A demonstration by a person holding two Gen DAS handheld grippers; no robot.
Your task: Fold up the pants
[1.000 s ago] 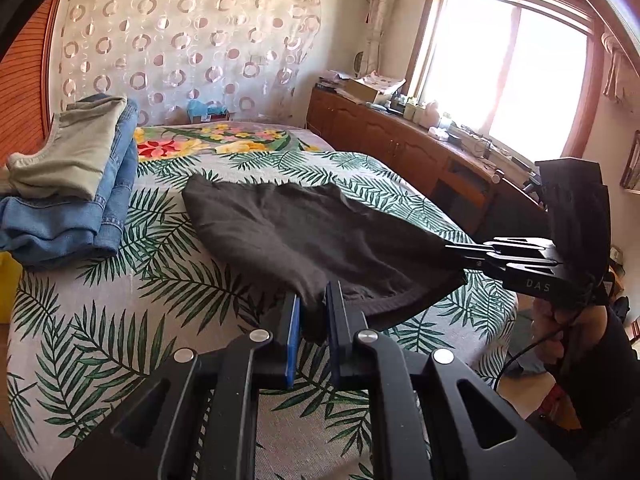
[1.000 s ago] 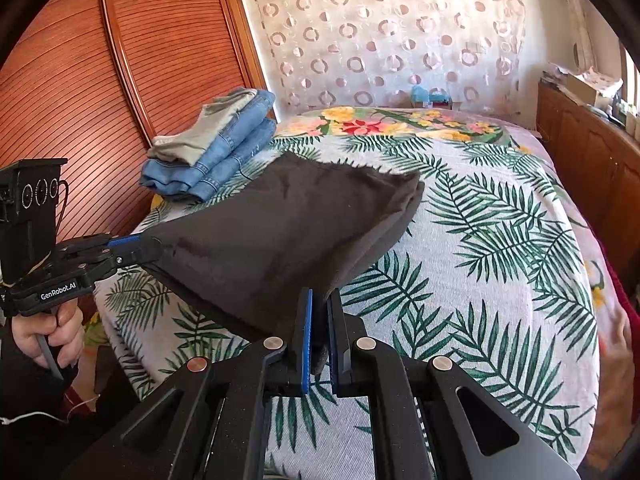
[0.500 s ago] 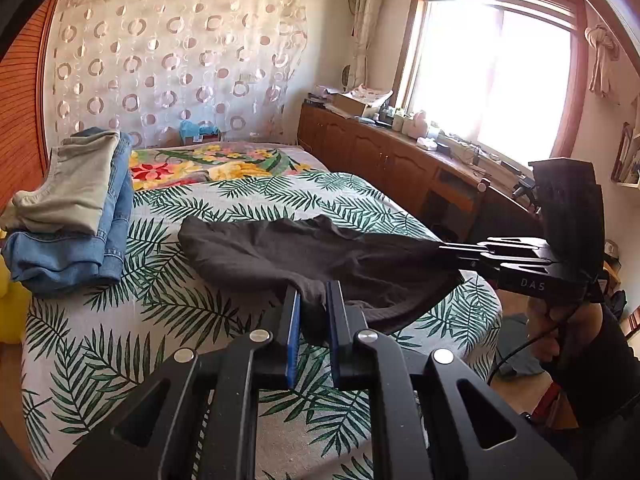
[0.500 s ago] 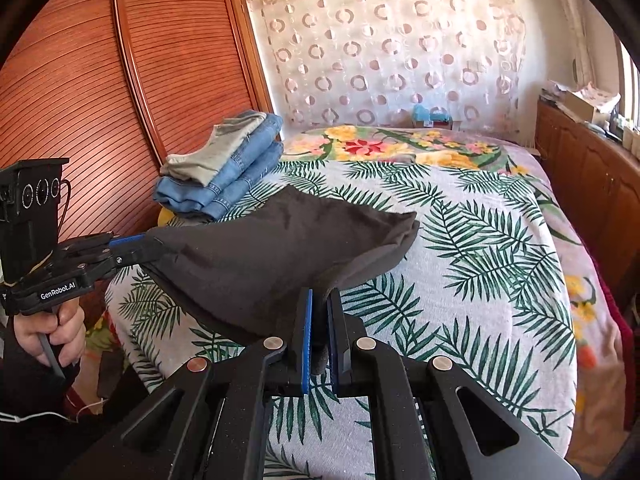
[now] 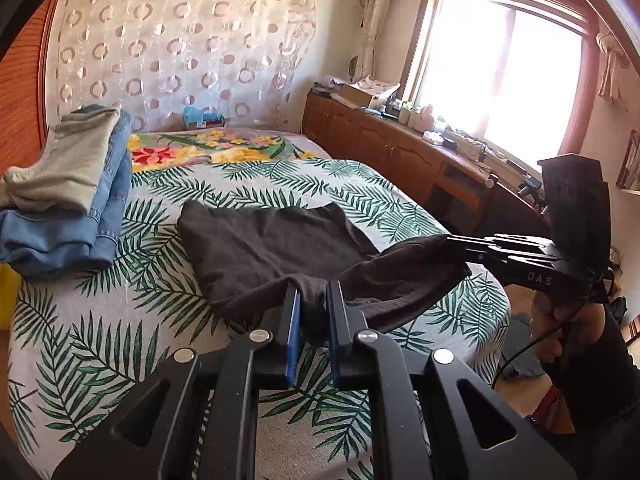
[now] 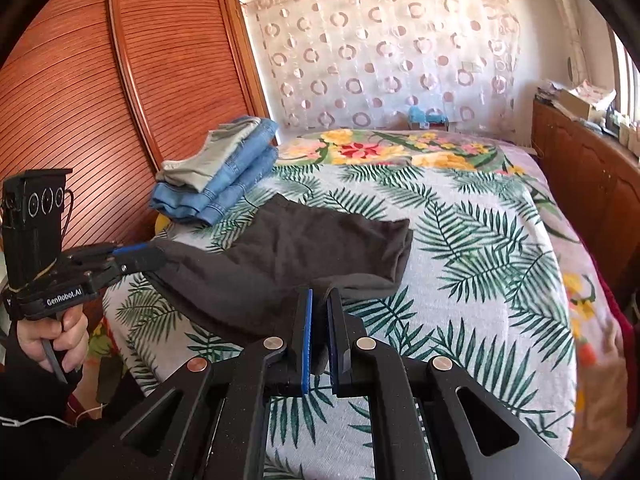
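Dark brown pants (image 5: 264, 252) lie on the leaf-print bed (image 5: 120, 344), their far part flat and their near edge lifted. My left gripper (image 5: 313, 296) is shut on one near corner of the pants. My right gripper (image 6: 319, 300) is shut on the other near corner of the pants (image 6: 304, 252). In the left wrist view the right gripper (image 5: 452, 242) shows at the right, pinching the cloth. In the right wrist view the left gripper (image 6: 154, 256) shows at the left, pinching the cloth. The edge between them sags slightly above the bed.
A stack of folded jeans and beige pants (image 5: 68, 184) sits at the bed's left side, near the wooden wardrobe (image 6: 100, 100). A low wooden cabinet (image 5: 400, 156) with clutter runs under the window at the right. A patterned curtain (image 5: 180, 52) hangs behind the bed.
Both grippers have drawn back toward the foot of the bed and lowered. The pants, earlier held up and stretched, now lie mostly flat on the bed with only the near edge raised.
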